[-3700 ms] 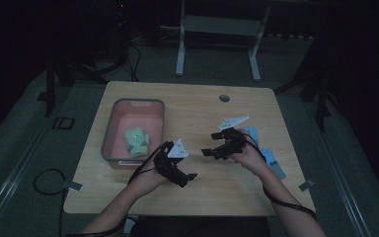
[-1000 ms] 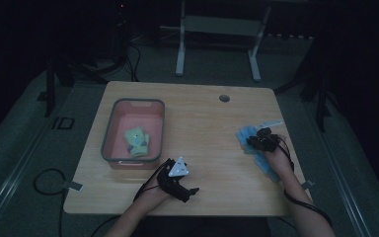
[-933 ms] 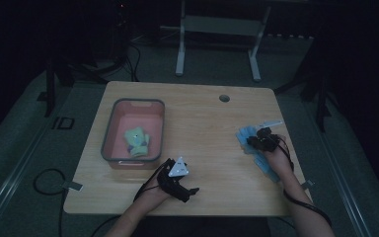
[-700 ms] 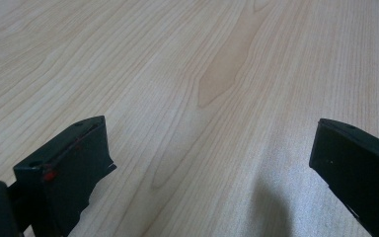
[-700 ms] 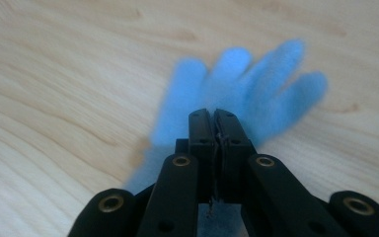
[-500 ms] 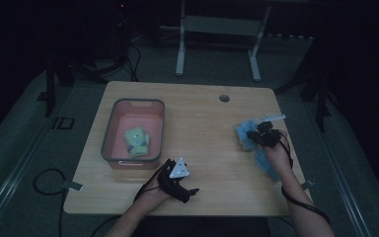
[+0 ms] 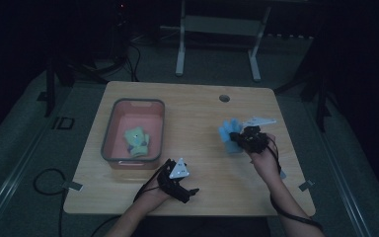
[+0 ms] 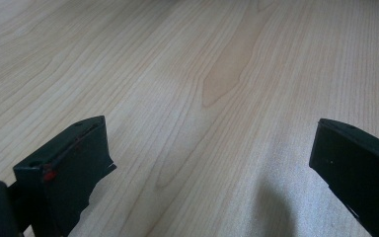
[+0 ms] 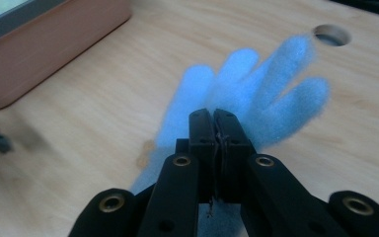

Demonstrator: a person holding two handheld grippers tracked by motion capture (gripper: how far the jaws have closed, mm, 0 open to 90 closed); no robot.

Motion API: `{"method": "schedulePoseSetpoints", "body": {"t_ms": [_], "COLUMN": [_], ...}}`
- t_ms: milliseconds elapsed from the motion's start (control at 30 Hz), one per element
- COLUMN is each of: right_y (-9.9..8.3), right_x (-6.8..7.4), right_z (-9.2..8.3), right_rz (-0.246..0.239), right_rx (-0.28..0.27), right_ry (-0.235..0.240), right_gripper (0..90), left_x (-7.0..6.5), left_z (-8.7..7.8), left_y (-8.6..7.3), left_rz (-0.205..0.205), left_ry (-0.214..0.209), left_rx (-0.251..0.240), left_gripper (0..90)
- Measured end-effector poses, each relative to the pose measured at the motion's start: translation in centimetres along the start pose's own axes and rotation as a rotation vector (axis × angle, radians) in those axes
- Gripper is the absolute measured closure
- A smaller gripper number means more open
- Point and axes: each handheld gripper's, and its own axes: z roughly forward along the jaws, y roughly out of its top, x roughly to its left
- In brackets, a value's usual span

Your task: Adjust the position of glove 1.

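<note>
Above bench (image 7: pixel 197 106): right hand-held gripper (image 9: pixel 213 123) clamped on blue glove (image 9: pixel 256 94), lifted; left (image 8: pixel 202 163) apart, idle; binning (image 7: pixel 109 133) remains.

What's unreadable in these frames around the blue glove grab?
- Blue glove: right gripper view, its cuff end is hidden behind the shut jaws of the right hand-held gripper; fingers motion-blurred.
- Same glove, high view: dim and small, partly covered by the gripper body.
- Green item in the pink bin: too small and dark to identify.
- Bin, right gripper view: cut off by the top-left edge.
</note>
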Motion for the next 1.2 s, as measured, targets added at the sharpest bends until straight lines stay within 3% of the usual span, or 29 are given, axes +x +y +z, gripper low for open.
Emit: {"method": "schedulePoseSetpoints", "body": {"t_ms": [67, 233, 400, 767, 1067, 1200], "right_y": [-0.3, -1.0, -1.7, -4.2, -5.6, -6.2], "right_x": [0.9, 2.6, 3.6, 4.0, 4.3, 4.4], "right_z": [0.2, 0.7, 1.4, 3.7, 5.7, 6.1], "right_rz": [-0.003, 0.017, 0.047, 0.132, 0.162, 0.147], "right_rx": [0.0, -0.011, -0.003, 0.043, 0.085, 0.09], "right_ry": [0.027, 0.044, 0.011, 0.035, -0.001, -0.012], "right_gripper": [87.5, 87.5, 87.5, 87.3, 85.9, 79.9], "left_x": [0.0, 0.0, -0.1, -0.1, -0.1, -0.2], "left_z": [0.0, 0.0, 0.0, 0.1, 0.1, 0.2], "left_y": [0.0, 0.0, 0.0, -0.1, -0.2, -0.2], "left_rz": [-0.002, 0.0, 0.005, 0.004, 0.006, 0.009], "left_ry": [-0.002, 0.003, 0.004, 0.007, 0.007, 0.002], "left_rx": [0.0, 0.0, -0.001, -0.004, -0.004, -0.001], "left_gripper": [1.8, 1.7, 1.8, 1.8, 1.7, 1.7]}}
